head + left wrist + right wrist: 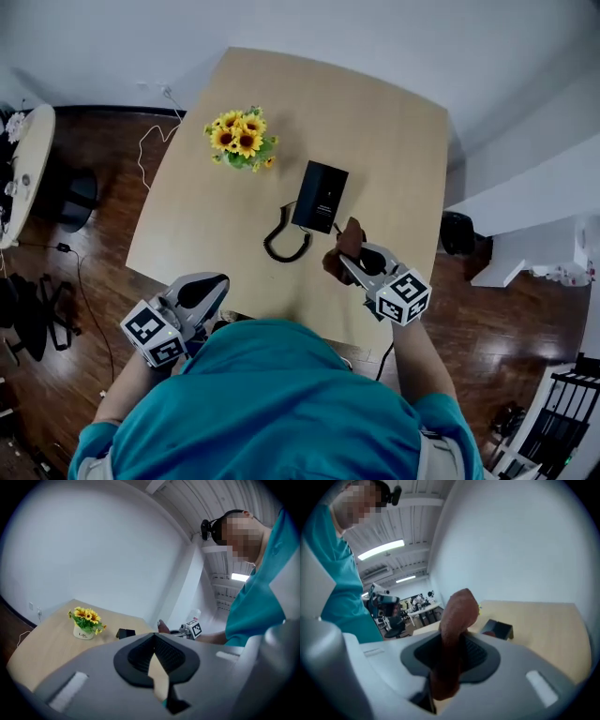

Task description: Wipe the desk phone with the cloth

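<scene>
Black plastic, the desk phone (320, 195) lies flat near the middle of the pale wooden desk (394, 141), its long side running away from the person and its curly cord (284, 246) looped on the desk just beside its near left corner. It looks rigid but light, so a firm wipe could push it across the smooth wood or knock the handset loose; a steadying touch on one end of the body would likely help, and the cord is best left alone. The brown cloth (349, 242) hangs just off the phone's near right corner, close to it but apart as far as the head view shows. It is soft and limp, bunched into a fold, and the right hand-held gripper (354, 261) has its jaws pinched hard on the lower part, leaving a loose tuft above for wiping. The left hand-held gripper (214, 285) hovers at the near edge of the desk, well apart from the phone, jaws pressed together on nothing. A small pot of sunflowers (242, 139) stands beyond the phone to the left.
</scene>
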Action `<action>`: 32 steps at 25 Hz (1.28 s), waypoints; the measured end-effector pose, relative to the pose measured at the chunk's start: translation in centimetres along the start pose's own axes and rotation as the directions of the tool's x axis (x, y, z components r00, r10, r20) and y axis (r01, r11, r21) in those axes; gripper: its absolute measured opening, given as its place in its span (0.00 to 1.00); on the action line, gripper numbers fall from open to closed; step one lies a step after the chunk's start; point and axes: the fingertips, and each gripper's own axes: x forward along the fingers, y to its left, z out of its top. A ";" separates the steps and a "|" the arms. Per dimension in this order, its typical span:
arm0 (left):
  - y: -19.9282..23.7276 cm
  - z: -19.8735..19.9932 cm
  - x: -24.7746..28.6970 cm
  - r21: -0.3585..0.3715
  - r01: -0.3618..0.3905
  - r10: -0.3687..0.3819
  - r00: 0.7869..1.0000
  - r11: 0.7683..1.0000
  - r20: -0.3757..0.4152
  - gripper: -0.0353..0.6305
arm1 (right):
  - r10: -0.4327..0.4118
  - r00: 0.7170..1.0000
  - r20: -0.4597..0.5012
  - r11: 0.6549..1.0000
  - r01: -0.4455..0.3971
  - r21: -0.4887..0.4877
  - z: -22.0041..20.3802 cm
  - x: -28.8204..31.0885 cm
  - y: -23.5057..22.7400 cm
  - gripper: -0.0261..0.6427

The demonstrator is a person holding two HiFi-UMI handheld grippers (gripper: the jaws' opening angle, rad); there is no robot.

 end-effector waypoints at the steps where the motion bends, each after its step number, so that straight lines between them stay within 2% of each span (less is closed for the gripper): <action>1: -0.4 0.2 -0.7 0.007 0.007 -0.007 1.000 1.000 0.009 0.06 | 0.002 1.000 0.030 1.000 -0.003 0.018 0.8 -0.6 0.8 0.19; 4: -1.1 0.9 -3.5 0.026 0.042 -0.043 0.998 0.999 0.044 0.06 | -0.018 0.994 0.106 0.999 0.012 0.051 2.7 -1.8 4.1 0.19; 8: -1.9 0.9 -9.1 0.077 0.146 -0.152 0.985 0.986 0.086 0.06 | -0.052 0.986 0.160 0.997 0.042 0.064 3.1 -1.8 11.7 0.19; 12: -0.8 -0.1 -16.6 0.105 0.225 -0.233 0.970 0.969 0.073 0.06 | -0.100 0.966 0.238 0.985 0.062 0.162 2.6 -0.5 20.9 0.19; 17: 0.5 -0.1 -22.4 0.080 0.267 -0.272 0.961 0.961 0.058 0.06 | -0.154 0.953 0.262 0.967 0.091 0.236 2.2 -1.4 29.2 0.19; 21: -1.2 0.4 -24.4 0.109 0.289 -0.299 0.951 0.951 0.083 0.06 | -0.187 0.936 0.298 0.962 0.112 0.251 2.1 -4.2 32.6 0.19; 25: -5.1 -0.2 -25.4 0.134 0.303 -0.316 0.944 0.944 0.093 0.06 | -0.197 0.923 0.330 0.965 0.123 0.233 1.4 -7.8 34.9 0.19; 28: -9.0 -1.3 -25.4 0.162 0.294 -0.311 0.947 0.942 0.085 0.06 | -0.181 0.915 0.361 0.971 0.107 0.215 0.6 -11.3 35.7 0.19; 32: -14.3 -3.7 -25.3 0.161 0.253 -0.270 0.959 0.954 0.092 0.06 | -0.149 0.918 0.367 0.972 0.069 0.223 -2.2 -15.1 36.7 0.19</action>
